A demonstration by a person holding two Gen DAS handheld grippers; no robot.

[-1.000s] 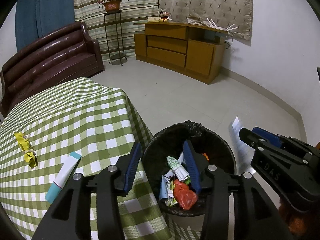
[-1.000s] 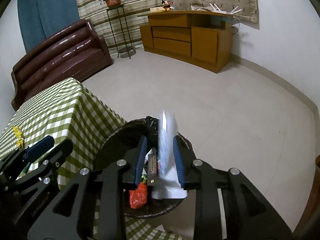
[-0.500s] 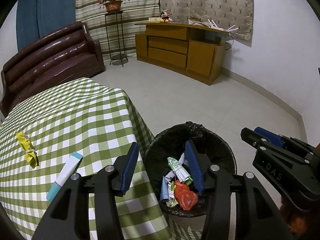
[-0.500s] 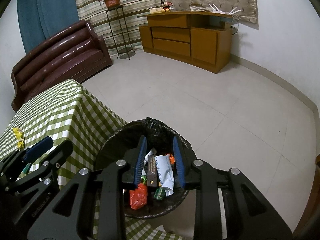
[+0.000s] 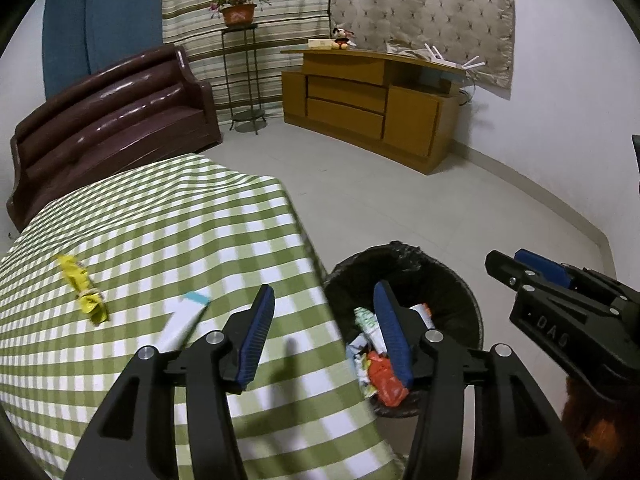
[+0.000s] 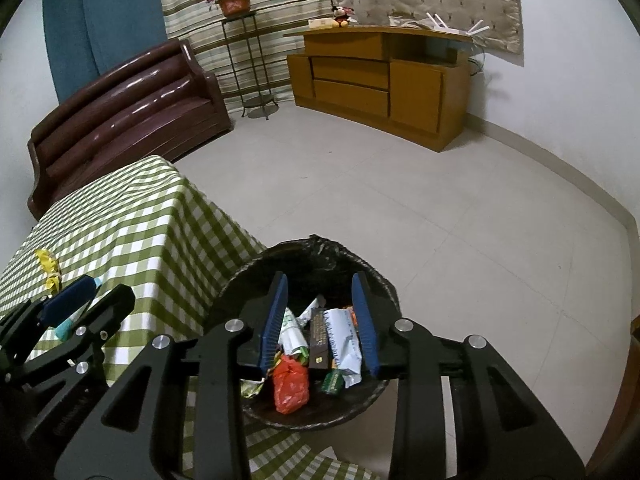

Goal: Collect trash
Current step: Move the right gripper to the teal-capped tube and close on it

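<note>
Here, the right gripper (image 6: 320, 320) hangs over the black trash bin (image 6: 384, 284) beside the tabletop's (image 5: 180, 240) near corner, its jaws opening with nothing between them; wrappers and a red bag (image 6: 290, 384) lie inside the bin. The left gripper (image 5: 324, 336), jaws also opening and empty, straddles the tabletop's edge. A yellow wrapper (image 5: 82, 290) and a white-and-teal tube (image 5: 184, 318) lie on the checked cloth.
</note>
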